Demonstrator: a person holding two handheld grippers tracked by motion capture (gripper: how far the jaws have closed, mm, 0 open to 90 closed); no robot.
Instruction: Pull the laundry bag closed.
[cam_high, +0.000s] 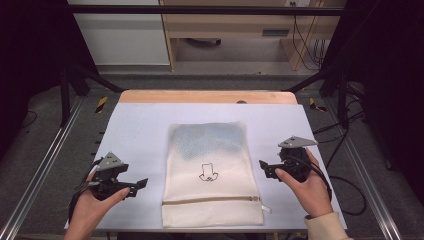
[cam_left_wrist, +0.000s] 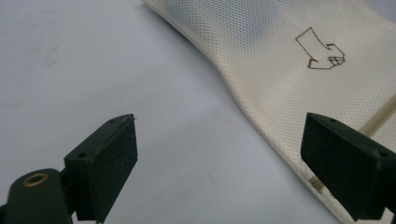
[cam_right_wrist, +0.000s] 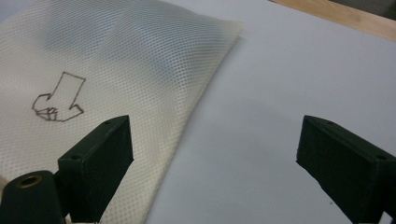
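Note:
A cream mesh bag (cam_high: 212, 170) lies flat in the middle of the white table cover (cam_high: 135, 125). Its zipper (cam_high: 210, 200) runs across the near end, and a dark outline drawing (cam_high: 208, 172) marks its centre. Something bluish shows through the mesh at the far end. My left gripper (cam_high: 140, 186) hovers left of the bag, jaws open and empty. My right gripper (cam_high: 263, 169) hovers just off the bag's right edge, also open and empty. In the left gripper view the bag (cam_left_wrist: 280, 56) lies beyond the open left gripper (cam_left_wrist: 219, 135). In the right gripper view the bag (cam_right_wrist: 116, 56) sits left of the open right gripper (cam_right_wrist: 215, 135).
A wooden strip (cam_high: 200, 96) borders the table's far edge. Metal rails (cam_high: 45, 160) run along both sides, with dark frame struts behind. Cables (cam_high: 350, 185) trail on the floor at the right. Shelving stands at the back.

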